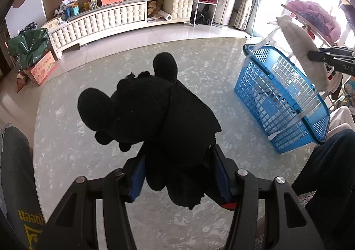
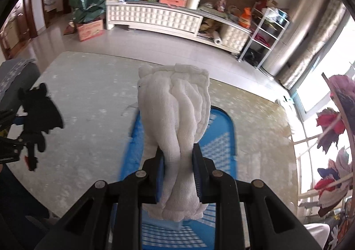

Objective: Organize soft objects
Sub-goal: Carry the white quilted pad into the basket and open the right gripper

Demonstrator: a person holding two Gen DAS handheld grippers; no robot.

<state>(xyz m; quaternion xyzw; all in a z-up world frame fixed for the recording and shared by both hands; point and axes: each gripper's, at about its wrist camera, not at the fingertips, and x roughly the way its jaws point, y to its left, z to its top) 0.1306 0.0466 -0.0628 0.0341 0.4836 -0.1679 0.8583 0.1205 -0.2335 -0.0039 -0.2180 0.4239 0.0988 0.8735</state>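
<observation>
black linkage fingers [image 1: 137, 174], blue pads, silver screws, dark sleeve [image 1: 328, 161].

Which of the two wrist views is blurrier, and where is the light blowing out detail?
Right wrist view: motion-smeared, the blue basket and window side streaked, though the white plush in the right tongs stays fairly sharp. Left wrist view: crisp, but the black plush in the left tongs is a near-featureless silhouette, and the window at upper right is overexposed.
</observation>
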